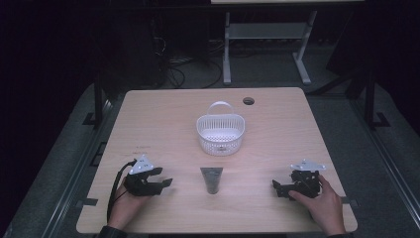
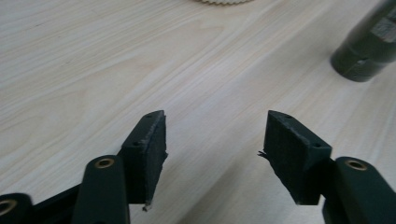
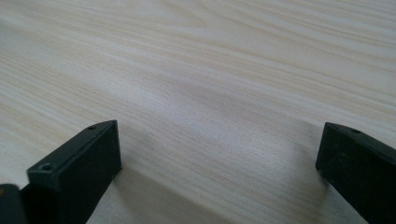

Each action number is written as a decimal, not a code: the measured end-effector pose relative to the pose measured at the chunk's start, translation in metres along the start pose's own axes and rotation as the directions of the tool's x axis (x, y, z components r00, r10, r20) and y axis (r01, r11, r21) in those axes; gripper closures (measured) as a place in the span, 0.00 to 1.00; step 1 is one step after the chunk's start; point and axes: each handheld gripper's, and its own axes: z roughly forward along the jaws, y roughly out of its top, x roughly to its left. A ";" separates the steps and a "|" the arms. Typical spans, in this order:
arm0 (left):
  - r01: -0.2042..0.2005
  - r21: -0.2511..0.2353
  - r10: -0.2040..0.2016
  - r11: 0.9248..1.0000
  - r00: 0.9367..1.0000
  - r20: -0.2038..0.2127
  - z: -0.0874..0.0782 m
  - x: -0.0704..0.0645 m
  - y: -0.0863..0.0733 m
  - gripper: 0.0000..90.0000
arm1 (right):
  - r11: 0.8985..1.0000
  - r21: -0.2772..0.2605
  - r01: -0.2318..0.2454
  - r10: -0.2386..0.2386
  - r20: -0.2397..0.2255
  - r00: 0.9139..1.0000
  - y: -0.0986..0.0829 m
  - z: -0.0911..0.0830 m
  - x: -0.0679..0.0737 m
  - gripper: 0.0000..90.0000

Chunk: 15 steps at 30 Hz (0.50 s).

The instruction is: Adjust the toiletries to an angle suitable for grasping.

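Tube (image 1: 212,180), dark and small, lies flat on the desk (image 1: 163,114) in the lower middle of the high view, just below the white basket (image 1: 220,133). Left gripper (image 1: 159,184) sits at lower left, its jaws apart and empty. Right gripper (image 1: 277,187) sits at lower right, jaws apart too.

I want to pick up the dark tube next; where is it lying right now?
In the high view the dark tube lies on the table near its front edge, between the left gripper and right gripper, just in front of the white basket.
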 end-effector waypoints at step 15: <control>-0.022 -0.002 0.022 1.000 0.995 0.097 -0.005 -0.013 0.023 0.82 | 1.000 0.002 0.002 -0.002 -0.001 1.000 0.000 0.000 0.000 0.00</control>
